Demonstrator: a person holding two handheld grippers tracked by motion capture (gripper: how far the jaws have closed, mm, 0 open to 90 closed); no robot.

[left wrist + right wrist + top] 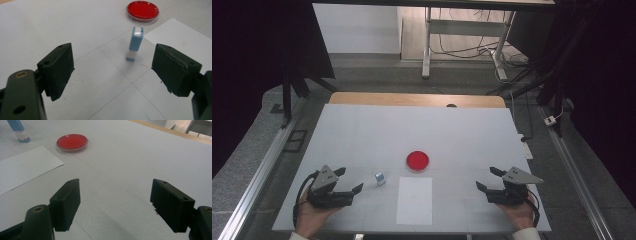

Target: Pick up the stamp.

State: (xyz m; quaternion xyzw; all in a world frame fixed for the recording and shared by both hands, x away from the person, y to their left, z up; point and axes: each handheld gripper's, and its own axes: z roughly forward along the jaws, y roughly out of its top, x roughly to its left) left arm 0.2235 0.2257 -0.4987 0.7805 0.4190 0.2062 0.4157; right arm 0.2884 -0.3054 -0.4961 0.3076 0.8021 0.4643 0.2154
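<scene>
Blue-and-white stamp (134,43), a small block standing upright on the white table (362,130), sits just off the left edge of the sheet of white paper (414,200) and a little nearer the person than the red ink pad (417,160), a shallow round clear dish with red inside. Its long axis runs vertical, with the white cap end down on the table and the glossy top face pointing up, leaning slightly away in the left gripper view. Seen from the right gripper view, its lower end (21,133) stands at the far left, beyond the paper's corner. The left gripper (112,70) is aimed straight at it, jaws spread wide with nothing between them, and the stamp stands a short way ahead of the gap. Judging from this, the work is at its start: the approach to picking up the stamp. The next move likely calls for pushing the left gripper forward so the jaws pass either side of the blue body, then closing gently across its narrow width without tipping it. The right gripper (490,181) rests well apart at the table's right, jaws likewise wide and holding nothing, facing the ink pad from a distance.
</scene>
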